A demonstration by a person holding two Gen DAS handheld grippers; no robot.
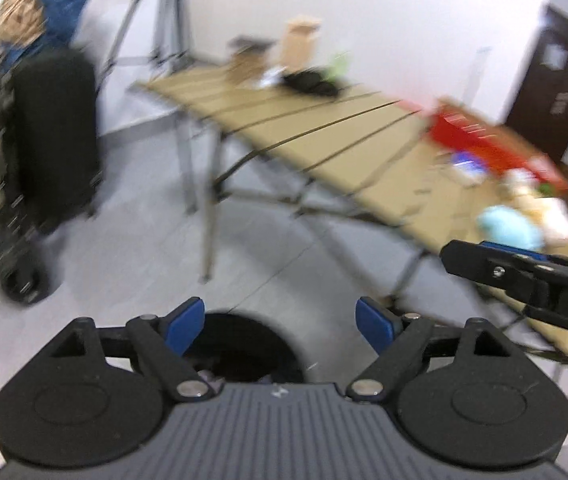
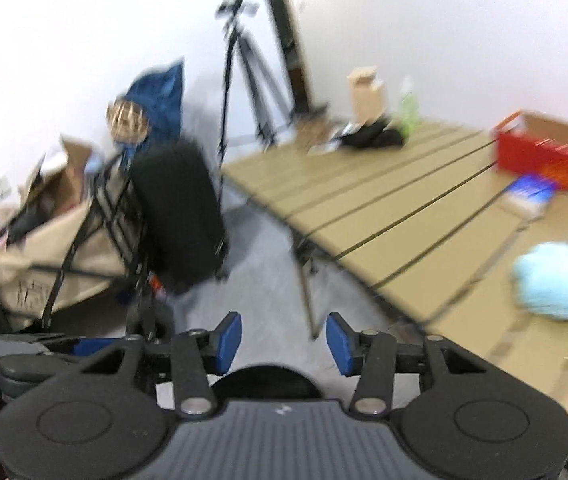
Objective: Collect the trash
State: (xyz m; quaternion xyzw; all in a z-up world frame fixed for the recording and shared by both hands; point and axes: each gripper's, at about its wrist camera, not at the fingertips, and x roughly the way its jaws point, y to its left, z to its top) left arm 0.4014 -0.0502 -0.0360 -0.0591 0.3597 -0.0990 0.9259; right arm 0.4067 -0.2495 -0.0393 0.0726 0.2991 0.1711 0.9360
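I am holding the left gripper (image 1: 280, 326) wide open and the right gripper (image 2: 284, 338) partly open, both empty, above the bin (image 1: 244, 344). The pale blue wad (image 2: 557, 280) is lying on the table (image 2: 363, 208) beside the bin; it looks soft and light, so I am planning a pinch across its middle.

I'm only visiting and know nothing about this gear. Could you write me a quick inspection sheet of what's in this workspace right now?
Surface: tan slatted folding table, mostly bare at its near end.
Job's things: round black bin on the floor below the grippers; light blue crumpled lump on the table.
Clutter: red box, black bundle, cardboard carton.
Grippers: left hand-held gripper open, empty; right hand-held gripper open, empty.
Cables: nothing seen.
Surroundings: black suitcase, tripod, dark door, grey floor.
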